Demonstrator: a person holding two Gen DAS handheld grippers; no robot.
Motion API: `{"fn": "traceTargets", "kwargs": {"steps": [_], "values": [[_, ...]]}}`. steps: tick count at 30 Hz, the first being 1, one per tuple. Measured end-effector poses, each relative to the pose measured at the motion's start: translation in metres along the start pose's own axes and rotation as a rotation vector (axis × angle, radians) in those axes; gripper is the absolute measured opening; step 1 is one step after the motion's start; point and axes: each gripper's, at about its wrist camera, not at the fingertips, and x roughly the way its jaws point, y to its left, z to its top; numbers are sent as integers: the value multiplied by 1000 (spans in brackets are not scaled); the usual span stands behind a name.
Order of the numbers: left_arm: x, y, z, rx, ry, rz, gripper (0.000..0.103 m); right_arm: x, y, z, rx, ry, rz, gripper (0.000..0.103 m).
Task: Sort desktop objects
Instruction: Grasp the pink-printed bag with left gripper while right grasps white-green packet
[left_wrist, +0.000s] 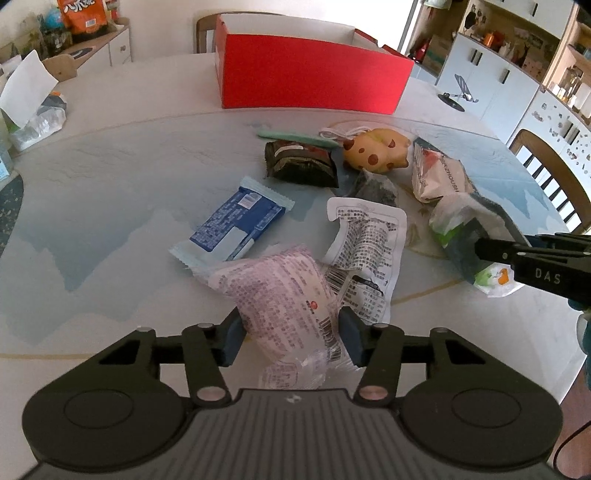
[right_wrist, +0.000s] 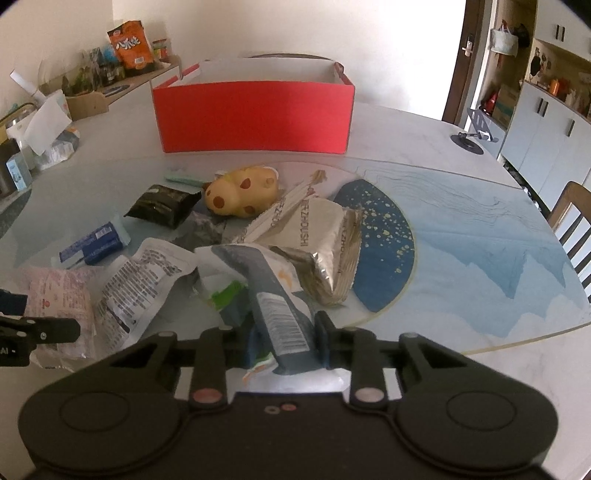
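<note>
My left gripper (left_wrist: 291, 338) is shut on a pink-printed snack packet (left_wrist: 280, 291), its pads pressing both sides. In the right wrist view my right gripper (right_wrist: 286, 341) is shut on a grey, green and white packet (right_wrist: 273, 295). Both packets rest low over the table (left_wrist: 110, 177). A red open box (left_wrist: 314, 77) stands at the back. Between it and the grippers lie a yellow spotted toy (left_wrist: 376, 149), a dark packet (left_wrist: 301, 162), a blue packet (left_wrist: 236, 225), a white printed packet (left_wrist: 365, 251) and a silver packet (left_wrist: 439, 173).
A phone stand (left_wrist: 461, 94) sits at the table's far right. Tissues and bags (left_wrist: 29, 110) crowd the left edge. A chair (left_wrist: 554, 177) stands at the right, another behind the box. Cabinets line the right wall.
</note>
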Motion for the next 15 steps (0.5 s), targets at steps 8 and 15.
{"fn": "traceTargets", "kwargs": {"steps": [8,15], "values": [[-9,2,1,-16,-11,2,46,-12,-5,3,26,-11,13,17],[-15,2,3,-29,-28,-7,45,-25,-8,10,46,-35,34,16]]}}
